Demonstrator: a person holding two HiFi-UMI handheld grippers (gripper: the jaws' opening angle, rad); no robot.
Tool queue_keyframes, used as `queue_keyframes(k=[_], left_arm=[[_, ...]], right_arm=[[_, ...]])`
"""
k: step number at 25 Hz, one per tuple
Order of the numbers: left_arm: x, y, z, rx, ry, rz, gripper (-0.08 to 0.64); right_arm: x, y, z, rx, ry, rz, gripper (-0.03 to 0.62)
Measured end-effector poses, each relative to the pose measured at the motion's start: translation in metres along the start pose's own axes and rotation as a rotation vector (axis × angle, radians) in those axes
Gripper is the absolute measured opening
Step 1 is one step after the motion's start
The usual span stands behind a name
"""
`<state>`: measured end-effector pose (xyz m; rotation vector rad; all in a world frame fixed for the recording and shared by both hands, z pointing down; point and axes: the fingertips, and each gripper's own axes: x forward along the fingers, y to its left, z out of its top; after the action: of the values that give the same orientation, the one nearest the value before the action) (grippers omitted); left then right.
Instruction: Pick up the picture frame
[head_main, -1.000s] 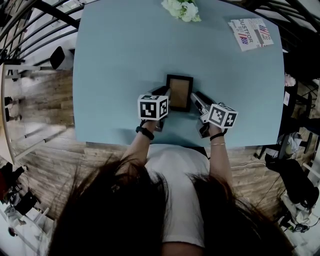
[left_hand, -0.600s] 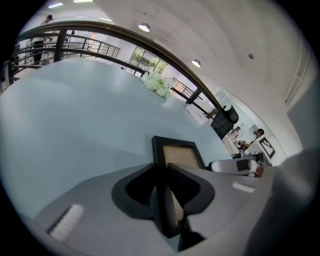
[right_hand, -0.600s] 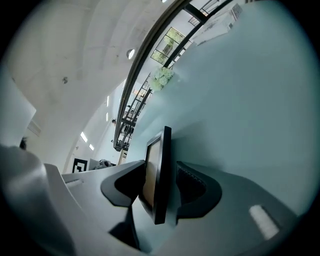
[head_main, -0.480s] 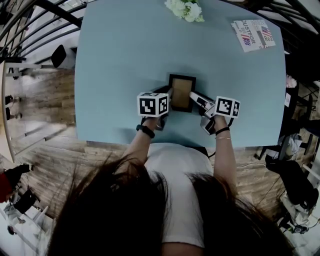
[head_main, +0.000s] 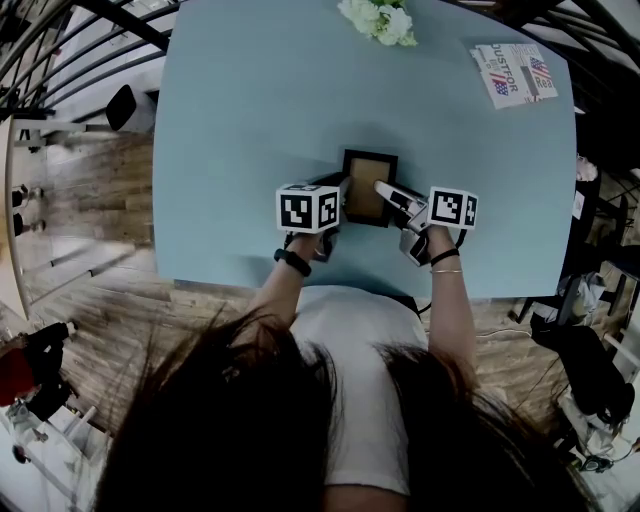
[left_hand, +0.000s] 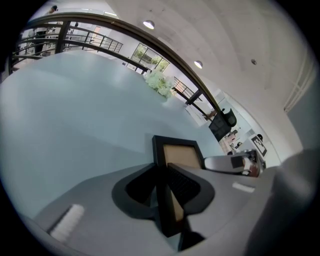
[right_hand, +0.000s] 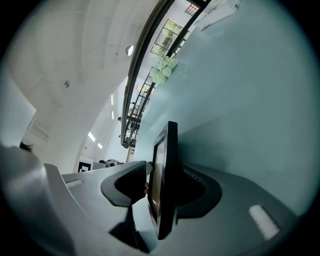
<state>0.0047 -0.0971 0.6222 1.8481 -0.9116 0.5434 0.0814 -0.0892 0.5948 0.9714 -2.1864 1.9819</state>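
Observation:
A small black picture frame with a brown insert sits near the front middle of the light blue table. My left gripper is shut on its left edge; in the left gripper view the frame is pinched between both pads. My right gripper reaches in from the right. In the right gripper view the frame's right edge stands between the spread jaws of the gripper, with a gap on the front side.
White flowers stand at the table's far edge and a printed booklet lies at the far right corner. The table's front edge runs just below both hands. Railings and wooden floor lie to the left.
My right gripper has slid left and rolled, bringing its jaws around the frame's right edge. The left gripper has stayed on the left edge.

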Motion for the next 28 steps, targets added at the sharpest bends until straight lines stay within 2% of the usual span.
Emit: queue_keyframes(k=[17,21,25,28], left_arm=[[-0.001,0.001,0.000,-0.032,0.001,-0.023,0.095],[-0.001,0.001,0.001,-0.043,-0.001,-0.027,0.096],[-0.001,0.001,0.001,-0.054,-0.005,-0.030,0.096],[-0.002,0.002,0.002,-0.061,-0.009,-0.032,0.097]], right_arm=[[0.022,0.013,0.005,0.060,0.025,0.101,0.155],[0.026,0.011,0.006,0.080,0.017,0.104,0.102],[0.027,0.006,0.007,0.076,0.003,0.080,0.020],[0.026,0.005,0.007,0.076,0.000,0.065,0.017]])
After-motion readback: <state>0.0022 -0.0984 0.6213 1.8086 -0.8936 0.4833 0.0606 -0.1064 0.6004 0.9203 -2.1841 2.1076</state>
